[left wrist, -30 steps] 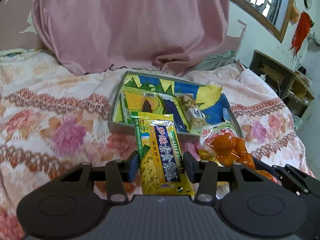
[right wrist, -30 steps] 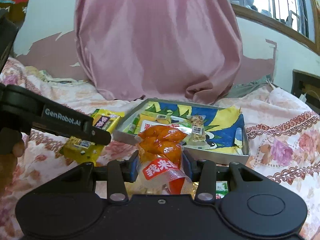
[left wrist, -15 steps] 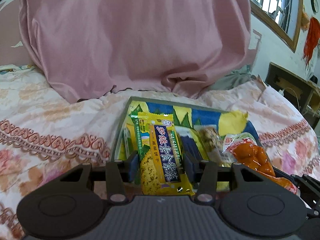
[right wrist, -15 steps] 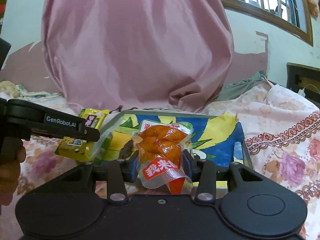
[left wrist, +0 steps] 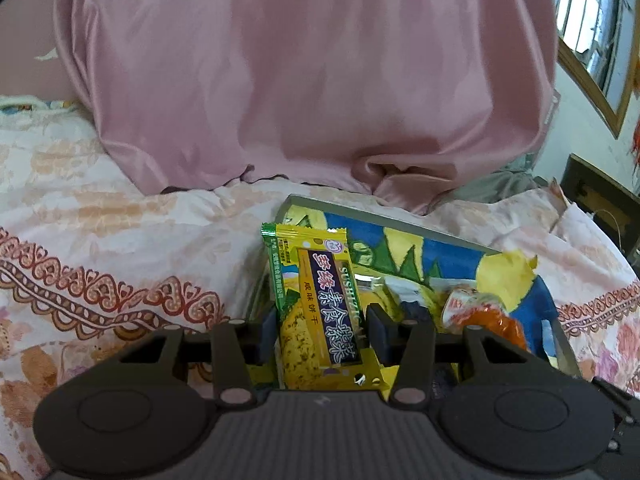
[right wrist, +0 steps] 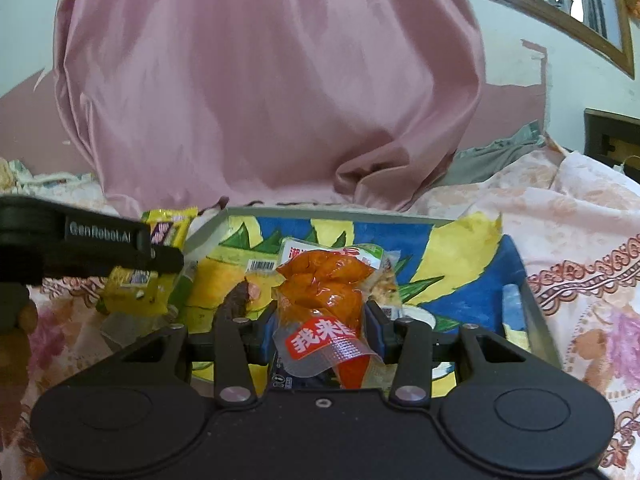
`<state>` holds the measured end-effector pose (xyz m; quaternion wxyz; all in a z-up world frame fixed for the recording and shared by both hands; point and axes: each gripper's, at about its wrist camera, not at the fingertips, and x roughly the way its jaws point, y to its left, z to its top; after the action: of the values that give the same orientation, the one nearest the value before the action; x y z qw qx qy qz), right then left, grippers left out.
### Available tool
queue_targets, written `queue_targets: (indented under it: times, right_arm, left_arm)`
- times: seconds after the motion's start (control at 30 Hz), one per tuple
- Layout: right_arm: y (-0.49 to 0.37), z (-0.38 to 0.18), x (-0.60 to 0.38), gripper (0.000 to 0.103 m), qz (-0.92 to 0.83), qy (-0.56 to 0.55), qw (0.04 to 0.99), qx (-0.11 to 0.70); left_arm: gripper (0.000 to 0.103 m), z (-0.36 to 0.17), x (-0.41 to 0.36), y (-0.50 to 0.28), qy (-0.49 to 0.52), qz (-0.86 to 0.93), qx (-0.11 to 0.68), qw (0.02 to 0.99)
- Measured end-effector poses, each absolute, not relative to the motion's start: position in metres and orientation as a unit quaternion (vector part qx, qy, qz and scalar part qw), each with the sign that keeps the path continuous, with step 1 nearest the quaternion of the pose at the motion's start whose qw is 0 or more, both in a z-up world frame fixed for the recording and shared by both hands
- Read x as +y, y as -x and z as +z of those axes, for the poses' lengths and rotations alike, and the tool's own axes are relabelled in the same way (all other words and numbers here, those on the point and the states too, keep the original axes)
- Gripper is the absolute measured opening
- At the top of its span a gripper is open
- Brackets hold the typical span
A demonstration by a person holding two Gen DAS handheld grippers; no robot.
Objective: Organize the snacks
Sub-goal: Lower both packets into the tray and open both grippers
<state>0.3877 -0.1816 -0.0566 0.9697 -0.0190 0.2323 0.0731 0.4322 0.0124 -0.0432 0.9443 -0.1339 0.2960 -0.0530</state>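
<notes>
Now your left gripper [left wrist: 322, 334] pinches the yellow-green biscuit packet [left wrist: 316, 304] marked "SUSHIZIGAI" over the grey-rimmed tray with a blue-yellow picture base [left wrist: 384, 222], and your right gripper [right wrist: 322, 330] clamps the clear pouch of orange snack [right wrist: 324, 292] over its middle. Lower each flat into a bare patch before letting go; "GenRobot.AI" reads on the left tool.

Matte black plastic left gripper [left wrist: 322, 336] with ribbed grey top, two round embossed discs, silver screw heads, blue-grey finger pads [left wrist: 267, 336]. Matching smooth-topped black right gripper [right wrist: 322, 330]. White "GenRobot.AI" lettering along the left one's side in the right view.
</notes>
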Motion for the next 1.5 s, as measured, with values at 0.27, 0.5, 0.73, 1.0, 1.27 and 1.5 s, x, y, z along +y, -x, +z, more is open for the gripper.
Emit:
queue_targets:
  times: [0.27,0.5,0.73,1.0,1.27,1.5]
  right_arm:
    - [-0.397,-0.072,-0.170,0.045,0.074,0.031,0.965,0.251]
    - [-0.399,-0.076,-0.166,0.045,0.071,0.046,0.964,0.253]
    - [-0.401,-0.083,-0.160,0.047,0.068,0.067,0.963,0.252]
    - [-0.397,-0.082,-0.165,0.058,0.055,0.076,0.963,0.254]
    - [-0.394,-0.075,-0.173,0.071,0.049,0.062,0.963,0.259]
    - [-0.383,-0.055,-0.182,0.085,0.038,0.040,0.970,0.238]
  left_arm:
    - [0.051,-0.063,0.009,-0.441,0.131,-0.055,0.319,0.937]
    - [0.051,-0.073,-0.001,-0.443,0.118,-0.055,0.334,0.934]
    - [0.051,-0.073,-0.005,-0.442,0.101,-0.055,0.332,0.936]
    - [0.053,-0.074,0.001,-0.444,0.117,-0.053,0.343,0.930]
    - [0.059,-0.068,0.005,-0.439,0.135,-0.052,0.351,0.925]
    - [0.077,-0.046,0.008,-0.422,0.125,-0.039,0.333,0.934]
